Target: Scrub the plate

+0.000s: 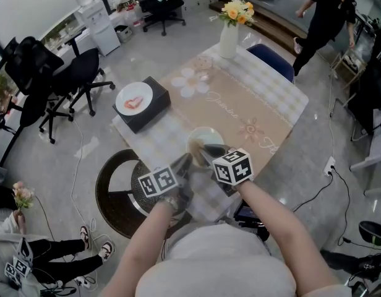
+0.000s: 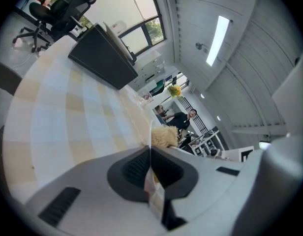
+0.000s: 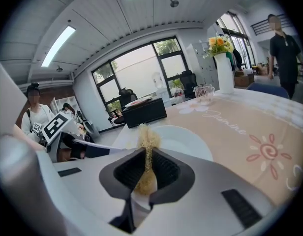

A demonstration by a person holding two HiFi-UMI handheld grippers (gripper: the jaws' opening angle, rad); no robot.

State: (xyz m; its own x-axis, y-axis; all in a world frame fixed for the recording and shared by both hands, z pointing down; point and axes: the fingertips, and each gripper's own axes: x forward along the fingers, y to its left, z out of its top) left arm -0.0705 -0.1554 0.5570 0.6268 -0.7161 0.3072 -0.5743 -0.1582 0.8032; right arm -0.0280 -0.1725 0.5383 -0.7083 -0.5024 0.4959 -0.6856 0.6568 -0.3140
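A white plate (image 1: 206,135) lies near the front edge of the table (image 1: 265,104), which has a beige patterned cloth. My left gripper (image 1: 189,161) is shut on the plate's near rim; in the left gripper view that rim shows as a thin white sliver (image 2: 152,188) clamped between the jaws (image 2: 150,156). My right gripper (image 1: 206,152) is shut on a tan fibrous scrubber (image 3: 148,140), whose tuft sticks out past the jaws (image 3: 147,161) over the plate (image 3: 183,140). The scrubber (image 2: 165,135) also appears just beyond the left jaws.
A black box (image 1: 141,102) carrying a white dish stands at the table's left corner. A white vase of flowers (image 1: 229,33) and a glass (image 1: 204,64) stand at the far end. Office chairs (image 1: 73,73) are on the left; a person (image 1: 326,17) walks at the back right.
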